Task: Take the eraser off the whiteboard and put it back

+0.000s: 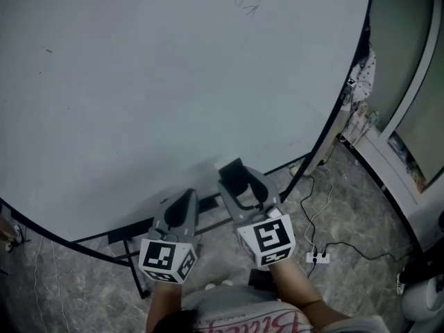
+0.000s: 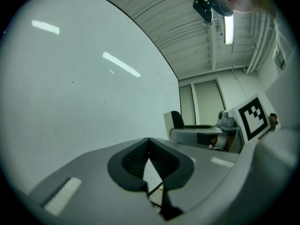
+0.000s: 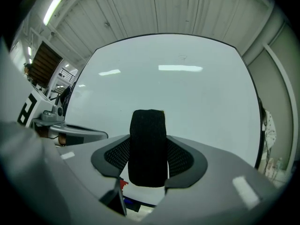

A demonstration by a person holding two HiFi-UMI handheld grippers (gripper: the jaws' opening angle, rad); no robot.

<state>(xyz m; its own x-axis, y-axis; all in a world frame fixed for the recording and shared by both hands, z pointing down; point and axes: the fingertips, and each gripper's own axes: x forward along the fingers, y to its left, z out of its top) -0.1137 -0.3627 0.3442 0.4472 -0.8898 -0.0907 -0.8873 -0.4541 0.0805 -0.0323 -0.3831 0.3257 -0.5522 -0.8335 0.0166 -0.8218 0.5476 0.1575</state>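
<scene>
The large whiteboard (image 1: 173, 82) fills most of the head view, and both grippers are low in front of its bottom edge. My right gripper (image 1: 239, 180) is shut on the black eraser (image 1: 233, 168). In the right gripper view the eraser (image 3: 148, 125) stands upright between the pads of that gripper (image 3: 149, 159), a little off the board (image 3: 187, 102). My left gripper (image 1: 188, 201) sits just left of it with its jaws together and nothing in them. The left gripper view shows its tips (image 2: 149, 142) meeting beside the board (image 2: 70, 78).
A faint scribble (image 1: 248, 3) marks the board near its top. The board's dark stand bars (image 1: 128, 238) run under the grippers. On the stone floor at the right lie a white power strip (image 1: 317, 257) and cables. A door frame (image 1: 409, 116) stands at the far right.
</scene>
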